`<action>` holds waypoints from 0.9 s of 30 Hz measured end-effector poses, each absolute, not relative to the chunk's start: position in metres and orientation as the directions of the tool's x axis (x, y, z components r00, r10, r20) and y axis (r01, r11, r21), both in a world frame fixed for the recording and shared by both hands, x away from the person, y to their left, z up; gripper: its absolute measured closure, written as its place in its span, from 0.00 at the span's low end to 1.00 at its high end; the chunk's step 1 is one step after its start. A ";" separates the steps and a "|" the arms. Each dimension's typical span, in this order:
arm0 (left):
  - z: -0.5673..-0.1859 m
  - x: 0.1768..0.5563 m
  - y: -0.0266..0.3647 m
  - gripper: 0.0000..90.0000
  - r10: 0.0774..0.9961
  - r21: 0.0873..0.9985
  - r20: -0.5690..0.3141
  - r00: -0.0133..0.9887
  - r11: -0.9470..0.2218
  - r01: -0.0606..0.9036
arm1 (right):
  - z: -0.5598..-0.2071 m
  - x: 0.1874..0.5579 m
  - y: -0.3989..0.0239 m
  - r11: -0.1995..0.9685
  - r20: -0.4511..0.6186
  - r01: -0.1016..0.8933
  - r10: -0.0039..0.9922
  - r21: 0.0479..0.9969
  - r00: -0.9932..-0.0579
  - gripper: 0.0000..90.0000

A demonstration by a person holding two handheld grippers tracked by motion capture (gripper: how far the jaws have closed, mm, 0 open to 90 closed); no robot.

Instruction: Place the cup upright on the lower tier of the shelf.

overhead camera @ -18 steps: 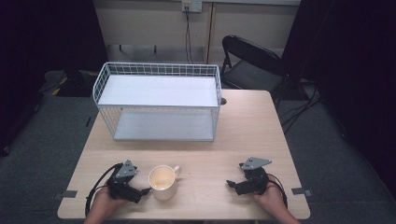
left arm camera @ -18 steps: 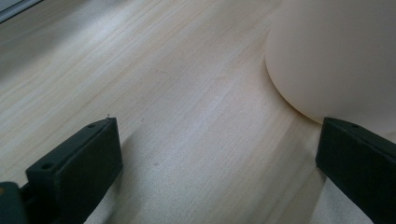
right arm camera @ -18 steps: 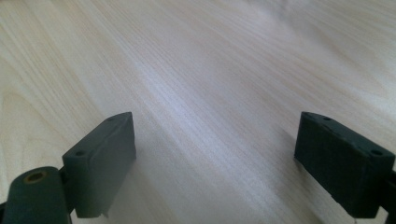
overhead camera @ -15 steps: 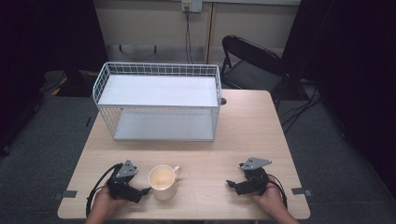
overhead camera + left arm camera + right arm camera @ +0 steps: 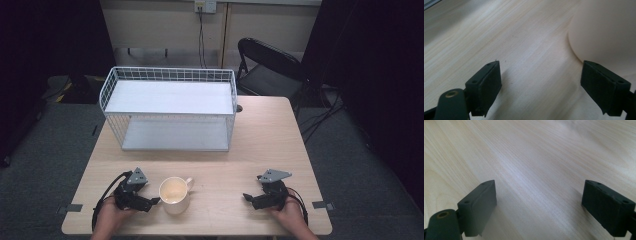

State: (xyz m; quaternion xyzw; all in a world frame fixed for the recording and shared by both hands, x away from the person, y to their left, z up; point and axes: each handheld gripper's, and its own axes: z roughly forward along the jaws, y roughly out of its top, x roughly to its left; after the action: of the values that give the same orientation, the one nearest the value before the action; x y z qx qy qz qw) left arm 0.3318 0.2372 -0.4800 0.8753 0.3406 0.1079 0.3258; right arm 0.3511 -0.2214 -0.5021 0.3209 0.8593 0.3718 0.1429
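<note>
Standing just beside the left gripper (image 5: 152, 202), the cream mug (image 5: 173, 193) lies outside its spread-apart fingers (image 5: 484, 85).

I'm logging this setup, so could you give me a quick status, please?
Left claw open beside cream ceramic mug, not gripping. Right claw open over bare table. Nothing in the way.

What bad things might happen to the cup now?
The left gripper sits open right beside the cup, with one of its fingers near the cup's round side. A sideways nudge might slide the cup or tip it. The cup also stands close to the near edge of the table, so a push that way could send it off. Its handle points away from the left gripper, so a grip on the smooth wall may slip.
</note>
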 end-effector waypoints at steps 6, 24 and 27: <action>-0.458 0.330 0.242 0.20 0.676 0.665 -0.095 0.731 -0.503 0.552 | -0.502 0.351 -0.221 0.517 -0.006 0.446 0.659 0.730 -0.752 0.13; -0.408 0.321 0.245 0.25 0.659 0.714 -0.190 0.727 -0.416 0.563 | -0.502 0.351 -0.221 0.515 -0.005 0.447 0.660 0.732 -0.752 0.13; -0.402 0.321 0.240 0.25 0.656 0.725 -0.183 0.733 -0.413 0.551 | -0.502 0.351 -0.221 0.515 -0.005 0.447 0.660 0.732 -0.752 0.13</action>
State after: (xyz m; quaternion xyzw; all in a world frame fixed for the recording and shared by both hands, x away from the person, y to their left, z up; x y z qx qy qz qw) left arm 0.3214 0.2403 -0.4016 0.8381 0.3599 0.0645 0.4048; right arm 0.3511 -0.2213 -0.5022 0.3221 0.8585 0.3726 0.1429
